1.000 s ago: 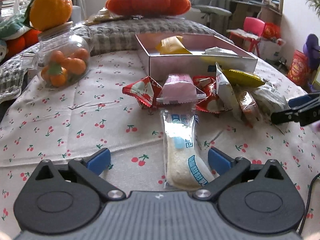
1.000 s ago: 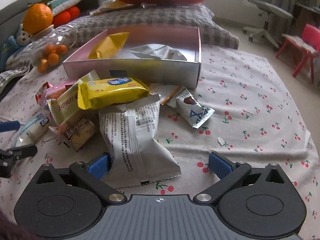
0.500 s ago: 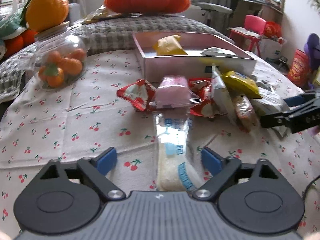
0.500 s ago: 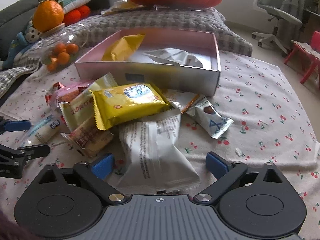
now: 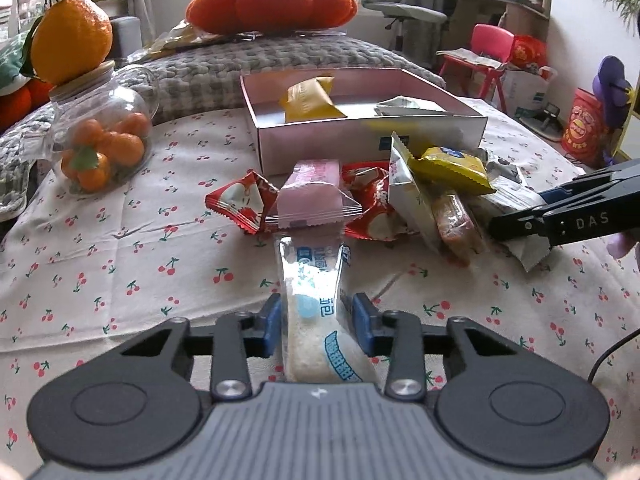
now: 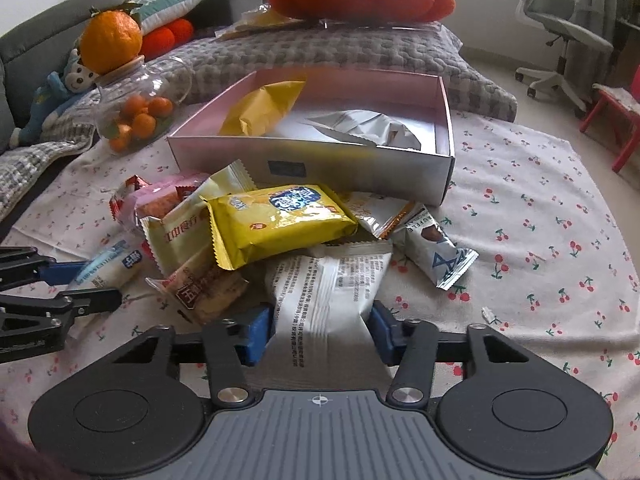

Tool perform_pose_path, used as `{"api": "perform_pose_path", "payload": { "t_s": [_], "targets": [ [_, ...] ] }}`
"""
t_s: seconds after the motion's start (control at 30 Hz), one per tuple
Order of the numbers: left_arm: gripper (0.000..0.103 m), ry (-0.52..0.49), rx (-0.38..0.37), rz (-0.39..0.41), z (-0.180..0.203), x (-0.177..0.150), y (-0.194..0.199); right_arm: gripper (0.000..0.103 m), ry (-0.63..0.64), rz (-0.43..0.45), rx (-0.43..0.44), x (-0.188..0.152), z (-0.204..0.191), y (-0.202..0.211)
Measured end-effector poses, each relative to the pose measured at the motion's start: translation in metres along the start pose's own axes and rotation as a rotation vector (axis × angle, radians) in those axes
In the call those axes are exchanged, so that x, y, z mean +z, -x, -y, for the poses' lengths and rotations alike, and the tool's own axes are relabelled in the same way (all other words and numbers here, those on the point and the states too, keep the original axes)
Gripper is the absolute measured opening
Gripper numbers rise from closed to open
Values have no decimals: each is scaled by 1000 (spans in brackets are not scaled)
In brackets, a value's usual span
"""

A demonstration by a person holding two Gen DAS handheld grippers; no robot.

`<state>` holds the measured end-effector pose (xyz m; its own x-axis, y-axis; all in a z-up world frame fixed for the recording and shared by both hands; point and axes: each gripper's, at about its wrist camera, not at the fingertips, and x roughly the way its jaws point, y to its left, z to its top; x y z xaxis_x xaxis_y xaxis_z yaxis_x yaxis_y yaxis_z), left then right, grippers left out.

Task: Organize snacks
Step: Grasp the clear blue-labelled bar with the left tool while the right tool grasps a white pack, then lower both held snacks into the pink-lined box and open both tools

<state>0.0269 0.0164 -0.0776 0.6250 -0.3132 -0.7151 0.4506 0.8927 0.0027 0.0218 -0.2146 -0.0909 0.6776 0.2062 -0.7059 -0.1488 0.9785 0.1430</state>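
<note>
A clear pack with a white bar and blue print (image 5: 310, 280) lies on the cherry-print cloth (image 5: 120, 240). My left gripper (image 5: 317, 322) is closing on it, blue pads touching both its sides. In the right wrist view a grey-white printed packet (image 6: 324, 292) sits between the closing jaws of my right gripper (image 6: 320, 332), and the pads touch its edges. Behind both lies a heap of snacks: a yellow pack (image 6: 280, 216), a pink pack (image 5: 310, 196) and red packs (image 5: 240, 204). The open pink box (image 6: 360, 168) beyond holds a yellow packet (image 6: 260, 108) and a silver one (image 6: 360, 128).
A glass jar of small oranges (image 5: 100, 136) with a plush orange on its lid stands at the left. A grey blanket and an orange pumpkin cushion (image 5: 272, 4) lie behind the box. An office chair (image 6: 560, 28) and a red child's chair (image 5: 488, 44) stand on the floor beyond.
Both grippers have gone from wide open to closed in on their packets, the left on the white bar pack, the right on the grey-white packet. Neither hand has shifted much.
</note>
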Motion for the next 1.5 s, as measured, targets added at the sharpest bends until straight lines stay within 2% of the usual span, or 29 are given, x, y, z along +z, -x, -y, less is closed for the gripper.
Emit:
{"api": "perform_pose_path", "payload": {
  "t_s": [0.2,0.53,0.73,1.1,1.33,1.5],
  "targets": [
    [22,43,-18,-31,-3,8,4,48,-53,-32,5,3,3,4],
    [18,138,-50,-123,-11,17,10,47,-166,-91,9,5,14,19],
    [17,222,-104,-158,-20,21,22,47,-237,-92,38,6,22,33],
    [16,237,-184,-74,-18,41,51,47,-331,-15,95,24,31,59],
    [16,248,-195,-37,-11,67,46,47,-333,33,87,47,34,59],
    [16,239,-194,-18,-4,94,29,47,-346,58,72,76,43,45]
  ]
}}
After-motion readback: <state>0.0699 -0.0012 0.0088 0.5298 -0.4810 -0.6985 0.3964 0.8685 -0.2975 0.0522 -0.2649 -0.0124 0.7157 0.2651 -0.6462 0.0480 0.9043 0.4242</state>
